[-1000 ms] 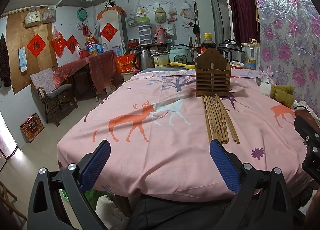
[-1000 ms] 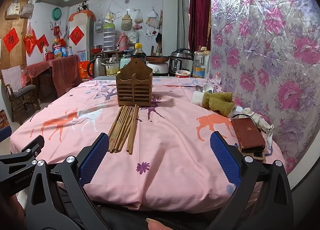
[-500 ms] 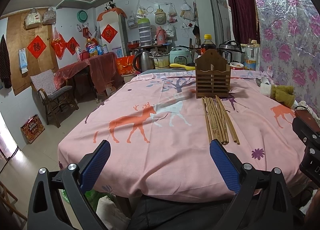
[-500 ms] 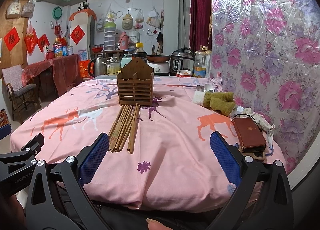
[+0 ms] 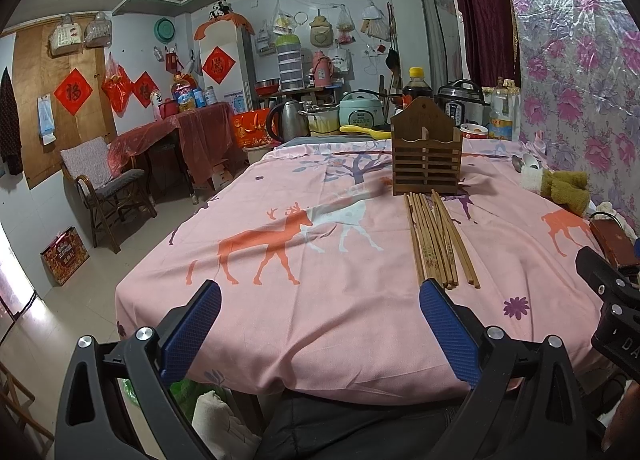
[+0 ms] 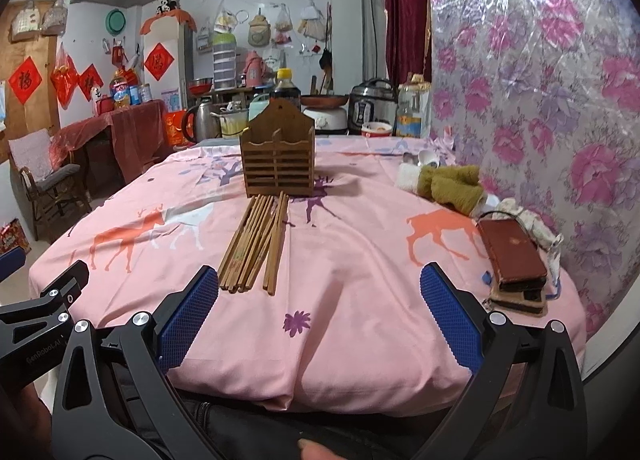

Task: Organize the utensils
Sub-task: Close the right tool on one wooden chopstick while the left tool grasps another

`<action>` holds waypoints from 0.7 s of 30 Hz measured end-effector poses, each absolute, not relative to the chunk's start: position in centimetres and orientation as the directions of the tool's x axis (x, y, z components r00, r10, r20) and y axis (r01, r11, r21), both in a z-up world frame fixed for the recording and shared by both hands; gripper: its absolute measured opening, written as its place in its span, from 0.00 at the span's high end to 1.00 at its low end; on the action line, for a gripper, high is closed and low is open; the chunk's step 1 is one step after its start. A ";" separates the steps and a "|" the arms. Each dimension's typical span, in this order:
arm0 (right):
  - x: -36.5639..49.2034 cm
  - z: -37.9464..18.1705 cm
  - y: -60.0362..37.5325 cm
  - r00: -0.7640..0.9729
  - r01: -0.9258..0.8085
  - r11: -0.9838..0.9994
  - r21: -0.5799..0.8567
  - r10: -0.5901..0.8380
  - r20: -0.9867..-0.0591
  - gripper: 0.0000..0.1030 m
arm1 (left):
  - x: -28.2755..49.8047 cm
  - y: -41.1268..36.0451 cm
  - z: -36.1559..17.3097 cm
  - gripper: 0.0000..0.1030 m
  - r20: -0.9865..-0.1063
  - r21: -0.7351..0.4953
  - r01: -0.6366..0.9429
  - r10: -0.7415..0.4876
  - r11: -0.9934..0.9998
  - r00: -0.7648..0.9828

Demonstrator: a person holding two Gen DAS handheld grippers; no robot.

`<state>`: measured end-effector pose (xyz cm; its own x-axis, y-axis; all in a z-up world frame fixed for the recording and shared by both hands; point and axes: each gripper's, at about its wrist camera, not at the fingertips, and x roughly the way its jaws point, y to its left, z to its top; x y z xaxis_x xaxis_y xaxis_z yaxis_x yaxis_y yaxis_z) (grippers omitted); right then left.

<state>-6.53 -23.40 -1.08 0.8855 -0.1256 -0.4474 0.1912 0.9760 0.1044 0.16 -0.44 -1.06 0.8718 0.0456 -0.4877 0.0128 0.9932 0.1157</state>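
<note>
Both tongs are spread wide and hold nothing. Against the views half a second and one second ago, nothing on the table has changed, so no utensil is yet organized. The bundle of brown wooden chopsticks (image 6: 256, 242) lies flat just ahead of the right gripper (image 6: 320, 312) and ahead-right of the left gripper (image 5: 320, 330). Beyond the bundle's far ends stands the slatted brown wooden utensil holder (image 6: 279, 158), empty so far as visible. Judgement: pick-up not yet begun.

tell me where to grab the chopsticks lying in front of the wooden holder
Take the near ends of the chopsticks, coming down from above with the right gripper, which sits closest. They lie flat on the pink tablecloth, fanned with their far tips by the wooden holder, so pinching across the shafts probably works best.
</note>
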 end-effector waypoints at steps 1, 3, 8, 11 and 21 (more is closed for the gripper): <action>-6.5 -1.1 -23.4 0.885 0.189 0.976 0.107 -0.122 -0.448 0.06 | 0.2 -0.4 -1.1 0.05 -0.490 0.115 0.014 0.045 0.993 0.871; -6.5 -1.0 -23.3 0.891 0.160 0.980 0.118 -0.091 -0.445 0.06 | 0.3 -0.4 -1.2 0.05 -0.495 0.114 0.016 0.042 0.993 0.868; -6.5 -0.8 -23.4 0.895 0.161 0.980 0.117 -0.096 -0.435 0.06 | 0.7 -0.5 -1.3 0.05 -0.515 0.104 0.039 0.021 0.994 0.857; -6.4 -0.6 -25.2 0.892 0.218 0.963 0.162 -0.129 -0.434 0.06 | 1.1 0.0 -1.2 0.05 -0.524 0.096 0.046 0.012 0.994 0.851; -1.8 -3.0 -27.1 0.842 0.188 0.972 0.142 -0.085 -0.533 0.06 | 7.2 0.7 -6.1 0.05 -0.688 0.058 0.094 -0.029 0.994 0.725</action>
